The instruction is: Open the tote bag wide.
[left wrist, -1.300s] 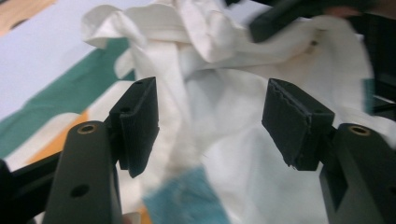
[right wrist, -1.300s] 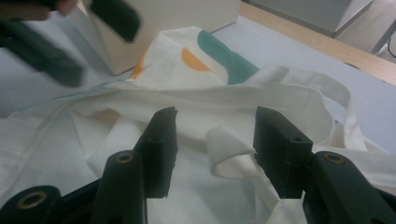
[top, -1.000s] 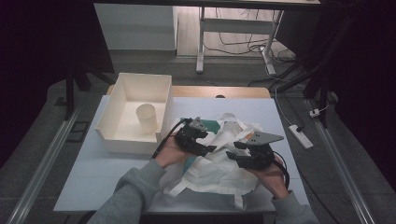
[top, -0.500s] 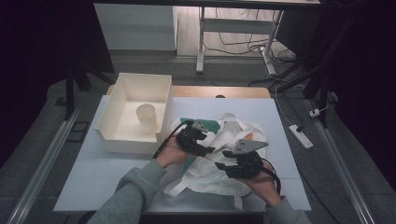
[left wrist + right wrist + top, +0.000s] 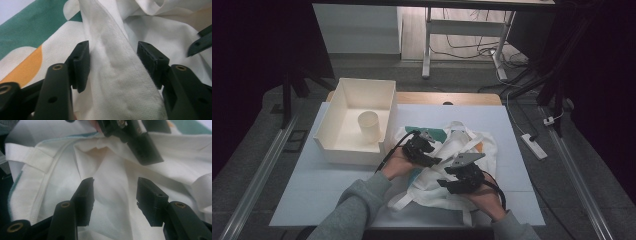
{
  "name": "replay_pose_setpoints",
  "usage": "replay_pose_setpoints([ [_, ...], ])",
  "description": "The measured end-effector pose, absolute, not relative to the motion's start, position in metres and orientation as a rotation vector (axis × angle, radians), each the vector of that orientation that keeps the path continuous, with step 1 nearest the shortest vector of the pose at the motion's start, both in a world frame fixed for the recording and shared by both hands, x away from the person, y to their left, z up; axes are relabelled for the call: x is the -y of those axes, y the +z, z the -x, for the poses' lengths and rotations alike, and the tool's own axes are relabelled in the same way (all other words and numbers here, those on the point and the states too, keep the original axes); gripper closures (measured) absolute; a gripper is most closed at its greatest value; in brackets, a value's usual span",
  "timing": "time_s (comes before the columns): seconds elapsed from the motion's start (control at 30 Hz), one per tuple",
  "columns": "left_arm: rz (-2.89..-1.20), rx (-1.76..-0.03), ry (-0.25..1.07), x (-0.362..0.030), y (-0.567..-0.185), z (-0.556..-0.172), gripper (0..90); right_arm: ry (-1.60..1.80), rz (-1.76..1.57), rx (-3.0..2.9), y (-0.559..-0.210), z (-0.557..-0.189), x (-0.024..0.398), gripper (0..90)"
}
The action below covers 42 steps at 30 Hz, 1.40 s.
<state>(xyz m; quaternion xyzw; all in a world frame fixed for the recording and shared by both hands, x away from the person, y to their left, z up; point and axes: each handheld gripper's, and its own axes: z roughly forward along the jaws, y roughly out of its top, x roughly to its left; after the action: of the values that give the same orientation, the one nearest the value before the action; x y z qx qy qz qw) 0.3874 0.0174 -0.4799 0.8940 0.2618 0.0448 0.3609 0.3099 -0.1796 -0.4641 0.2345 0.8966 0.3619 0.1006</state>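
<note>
Strap (image 5: 112, 75) of tote bag (image 5: 462, 175) sits btwn left hand-held gripper (image 5: 113, 58) jaws, untouched.

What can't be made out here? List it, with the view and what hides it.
- Left gripper, left gripper view: whether its closing pads press the white strap; the strap's folds hide the contact.
- Cloth bag, high view: its middle, behind both hands.
- Cup in the tray, high view: contents, too small.
</note>
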Motion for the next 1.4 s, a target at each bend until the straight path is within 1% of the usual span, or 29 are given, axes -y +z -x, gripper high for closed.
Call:
replay_pose_setpoints([
  [0.1, -2.310, -0.674, 0.112, -0.017, -0.482, -0.388, 51.9, 1.040, -0.698, -2.675, -0.470, -0.312, 0.174, 48.1],
  [0.23, -2.321, -0.667, 0.110, -0.017, -0.484, -0.388, 66.6, 0.969, -0.707, -2.700, -0.480, -0.317, 0.166, 48.6],
  [0.37, -2.328, -0.661, 0.113, -0.017, -0.484, -0.387, 77.3, 0.933, -0.714, -2.727, -0.489, -0.322, 0.161, 52.5],
  [0.43, -2.324, -0.661, 0.118, -0.018, -0.484, -0.388, 80.8, 0.915, -0.715, -2.730, -0.492, -0.323, 0.159, 57.8],
  [0.47, -2.322, -0.663, 0.121, -0.018, -0.484, -0.388, 82.0, 0.910, -0.721, -2.736, -0.493, -0.324, 0.159, 63.7],
  [0.57, -2.313, -0.670, 0.140, -0.019, -0.483, -0.388, 83.5, 0.918, -0.727, -2.761, -0.495, -0.325, 0.159, 80.5],
  [0.63, -2.294, -0.682, 0.150, -0.022, -0.481, -0.388, 84.0, 0.910, -0.695, -2.745, -0.493, -0.322, 0.160, 86.7],
  [0.9, -2.162, -0.745, 0.162, -0.043, -0.467, -0.391, 85.4, 0.911, -0.569, -2.710, -0.466, -0.298, 0.171, 88.3],
  [1.1, -2.145, -0.747, 0.147, -0.043, -0.465, -0.390, 85.6, 0.930, -0.545, -2.694, -0.446, -0.281, 0.183, 88.4],
  [1.2, -2.154, -0.739, 0.124, -0.041, -0.466, -0.390, 85.6, 0.929, -0.531, -2.697, -0.445, -0.273, 0.187, 88.3],
  [1.4, -2.188, -0.742, 0.098, -0.036, -0.473, -0.390, 85.5, 0.944, -0.560, -2.750, -0.458, -0.271, 0.195, 88.2],
])
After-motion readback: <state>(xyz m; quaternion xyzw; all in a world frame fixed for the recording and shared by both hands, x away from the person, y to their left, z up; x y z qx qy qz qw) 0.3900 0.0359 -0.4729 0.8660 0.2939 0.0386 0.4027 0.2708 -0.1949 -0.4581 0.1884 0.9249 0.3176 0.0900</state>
